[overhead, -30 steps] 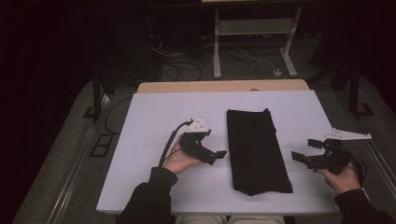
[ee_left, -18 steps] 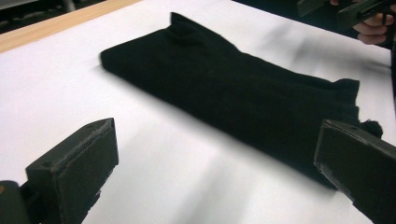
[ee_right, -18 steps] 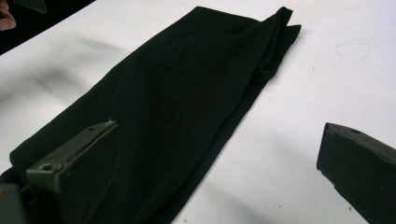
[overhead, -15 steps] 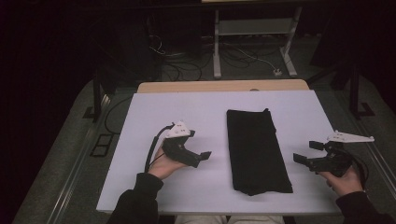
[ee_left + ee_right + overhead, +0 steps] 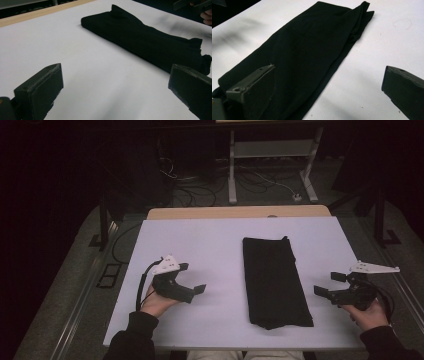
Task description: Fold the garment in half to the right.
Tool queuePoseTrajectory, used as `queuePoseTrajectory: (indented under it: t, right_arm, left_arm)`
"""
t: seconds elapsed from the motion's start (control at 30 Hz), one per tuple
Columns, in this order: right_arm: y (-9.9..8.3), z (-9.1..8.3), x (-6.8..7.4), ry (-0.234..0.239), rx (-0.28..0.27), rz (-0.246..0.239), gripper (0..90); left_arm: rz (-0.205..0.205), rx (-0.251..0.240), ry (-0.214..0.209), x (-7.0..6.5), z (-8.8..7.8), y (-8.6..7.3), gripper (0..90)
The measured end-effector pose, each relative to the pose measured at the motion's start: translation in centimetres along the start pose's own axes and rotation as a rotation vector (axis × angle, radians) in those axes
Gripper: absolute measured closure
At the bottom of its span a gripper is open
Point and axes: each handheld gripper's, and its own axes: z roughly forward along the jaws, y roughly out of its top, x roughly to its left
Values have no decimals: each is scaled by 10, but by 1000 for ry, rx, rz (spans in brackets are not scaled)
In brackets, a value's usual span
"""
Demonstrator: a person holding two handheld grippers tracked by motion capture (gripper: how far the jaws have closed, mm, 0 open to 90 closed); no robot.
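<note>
A black cloth (image 5: 275, 280), folded into a long strip, lies flat on the white table (image 5: 215, 245), right of the middle. My left gripper (image 5: 192, 278) is open and empty, held well left of the cloth and pointing toward it. In the left gripper view its jaws stand wide apart (image 5: 117, 82), with the cloth (image 5: 140, 42) lying across beyond them. My right gripper (image 5: 327, 284) is open and empty just right of the cloth's near end. The right gripper view has the cloth (image 5: 312, 50) ahead of its spread jaws (image 5: 329, 82).
A wooden strip (image 5: 240, 212) borders the table's far edge. Beyond it, cables (image 5: 200, 195) and a metal stand (image 5: 270, 165) are on the dark floor. The other gripper (image 5: 190, 3) shows at the top right of the left gripper view.
My left gripper has moved left and slightly toward the person, away from the cloth. The right gripper has hardly shifted. The cloth lies as before.
</note>
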Motion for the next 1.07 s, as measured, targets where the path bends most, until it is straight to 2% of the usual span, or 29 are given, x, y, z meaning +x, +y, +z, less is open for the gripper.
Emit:
queuePoseTrajectory:
  t: [0.13,0.4,0.73,0.83,0.93,1.07]
  right_arm:
    - [0,-1,0,0,-3,1,0]
    - [-1,-1,-2,-2,-4,5,0]
    - [-1,-3,-4,-9,-13,5,0]
    - [-2,-3,-5,-13,-11,0,0]
    - [-1,-2,-6,-13,-7,3,0]
    - [-1,0,-6,-14,-5,-7,0]
  left_arm:
    - [-6,-20,30,5,-11,-9,0]
    - [-51,-34,83,18,-30,-26,0]
    - [-145,-69,149,32,-59,-47,0]
    - [-164,-66,178,37,-67,-52,0]
    - [-188,-64,191,42,-71,-58,0]
    - [-193,-56,194,43,-69,-59,0]
